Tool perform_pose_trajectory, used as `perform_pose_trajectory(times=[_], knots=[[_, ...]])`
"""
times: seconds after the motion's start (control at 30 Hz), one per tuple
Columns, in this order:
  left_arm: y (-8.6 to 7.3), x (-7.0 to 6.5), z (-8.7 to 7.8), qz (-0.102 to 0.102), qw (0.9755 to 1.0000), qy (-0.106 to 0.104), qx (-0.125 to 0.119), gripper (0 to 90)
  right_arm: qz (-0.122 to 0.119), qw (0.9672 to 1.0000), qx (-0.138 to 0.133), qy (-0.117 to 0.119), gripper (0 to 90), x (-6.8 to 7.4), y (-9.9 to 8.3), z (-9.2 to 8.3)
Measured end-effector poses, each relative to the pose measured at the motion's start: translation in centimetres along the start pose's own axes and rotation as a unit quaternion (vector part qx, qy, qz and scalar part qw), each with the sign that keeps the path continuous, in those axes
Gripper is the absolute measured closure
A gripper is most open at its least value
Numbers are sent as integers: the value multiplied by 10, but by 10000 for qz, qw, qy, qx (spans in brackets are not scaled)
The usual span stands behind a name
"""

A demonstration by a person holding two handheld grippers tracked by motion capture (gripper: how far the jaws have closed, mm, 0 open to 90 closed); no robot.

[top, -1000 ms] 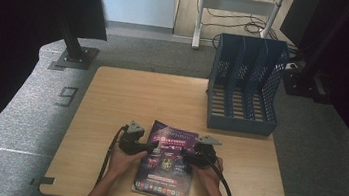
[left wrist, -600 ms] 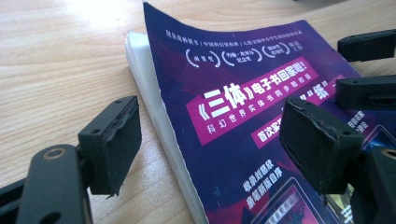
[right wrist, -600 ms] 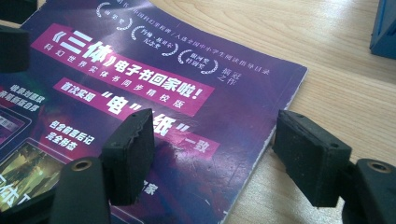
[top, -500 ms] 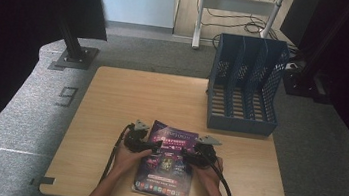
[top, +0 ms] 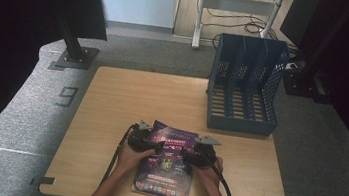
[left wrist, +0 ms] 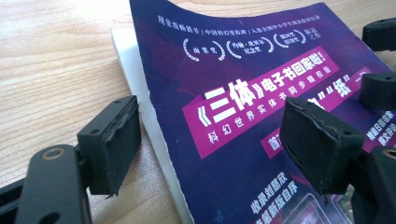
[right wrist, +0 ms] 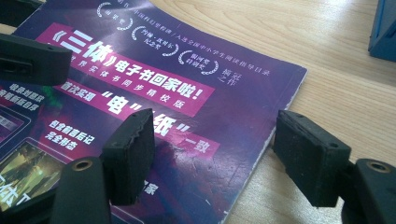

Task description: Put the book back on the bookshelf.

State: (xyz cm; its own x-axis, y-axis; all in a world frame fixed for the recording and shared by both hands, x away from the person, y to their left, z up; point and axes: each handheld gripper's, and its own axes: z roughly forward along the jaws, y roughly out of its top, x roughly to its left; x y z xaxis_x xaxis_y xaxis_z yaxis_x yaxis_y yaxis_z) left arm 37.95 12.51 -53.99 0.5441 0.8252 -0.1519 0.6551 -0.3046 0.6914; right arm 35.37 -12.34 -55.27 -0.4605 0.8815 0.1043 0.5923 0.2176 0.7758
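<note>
A purple magazine [top: 166, 170] with white and pink print lies at the table's near edge. My left gripper [top: 155, 146] is at its left side, open. In the left gripper view the two pads [left wrist: 112, 144] straddle the magazine's [left wrist: 233, 93] left edge, one over bare wood and one over the cover, and the cover curls up off the white pages. My right gripper [top: 185, 155] is open at the right side. Its pads [right wrist: 310, 156] straddle the magazine's [right wrist: 187, 116] right edge. Neither gripper presses on anything. My left gripper's jaw shows at the left of the right gripper view.
A blue file rack [top: 244, 84] with three slots stands upright at the table's far right, its corner [right wrist: 385, 28] visible in the right gripper view. The wooden table [top: 121, 101] is bare to the left and behind the magazine. Cables trail from both grippers toward the near edge.
My left gripper has edged slightly right, further onto the magazine's left edge. The right gripper and the magazine have stayed put.
</note>
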Motion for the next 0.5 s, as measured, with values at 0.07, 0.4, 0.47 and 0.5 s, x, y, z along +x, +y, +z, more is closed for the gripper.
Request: perform_pose_trajectory(times=[0.07,0.4,0.47,0.5], knots=[[0,-1,0,13,10000,37,12,211,-1,10000,-1,-1,292,0,0,0],[1,-4,2,-7,9999,162,39,211,-18,10000,-9,-14,292,0,0,0],[0,-4,2,-10,9999,156,42,211,-29,10000,-12,-14,293,1,0,0],[0,-4,2,-10,9999,156,42,213,-29,10000,-12,-14,293,1,0,0]])
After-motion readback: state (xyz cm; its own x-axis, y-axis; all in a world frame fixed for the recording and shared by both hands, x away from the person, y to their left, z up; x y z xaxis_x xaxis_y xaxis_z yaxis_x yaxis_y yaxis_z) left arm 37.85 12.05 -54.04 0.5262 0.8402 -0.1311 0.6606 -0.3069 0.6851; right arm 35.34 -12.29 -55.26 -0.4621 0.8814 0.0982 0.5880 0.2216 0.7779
